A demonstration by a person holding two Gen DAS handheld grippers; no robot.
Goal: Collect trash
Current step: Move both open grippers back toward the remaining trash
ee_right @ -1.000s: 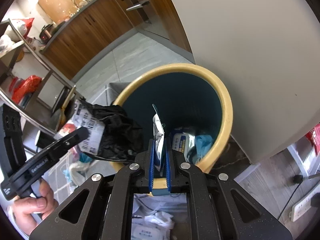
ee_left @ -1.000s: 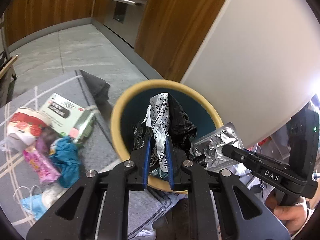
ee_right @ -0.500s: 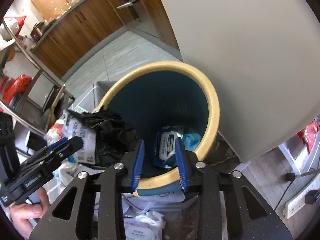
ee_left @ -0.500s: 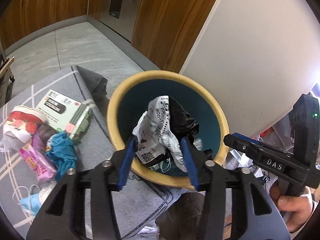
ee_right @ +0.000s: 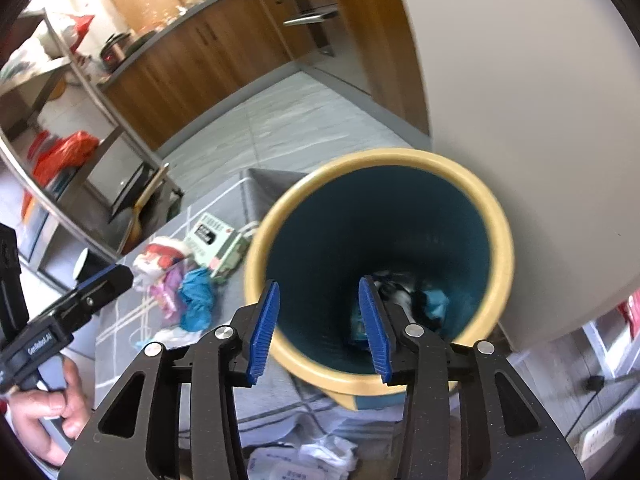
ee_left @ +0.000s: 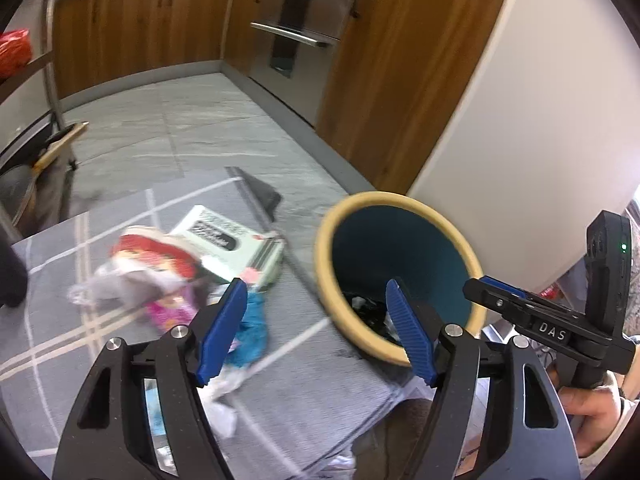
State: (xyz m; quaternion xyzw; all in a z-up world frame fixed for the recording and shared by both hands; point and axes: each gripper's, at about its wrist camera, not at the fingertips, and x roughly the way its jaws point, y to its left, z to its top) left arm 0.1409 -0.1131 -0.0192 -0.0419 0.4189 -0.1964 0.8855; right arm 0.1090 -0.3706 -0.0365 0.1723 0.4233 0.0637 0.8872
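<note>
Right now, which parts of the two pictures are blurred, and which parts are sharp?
Left wrist view: the trash pile on the rug is smeared by motion, while the left gripper is sharp. Right wrist view: the bin rim is slightly soft, and the right gripper is crisp.

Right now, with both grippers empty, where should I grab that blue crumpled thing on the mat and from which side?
Pinch the blue wad across its raised crumpled middle, coming from above with the left gripper, whose open jaws have just been opening and hold nothing. It lies limp on the mat, flanked by a pink wrapper, so a side approach would likely snag that.
</note>
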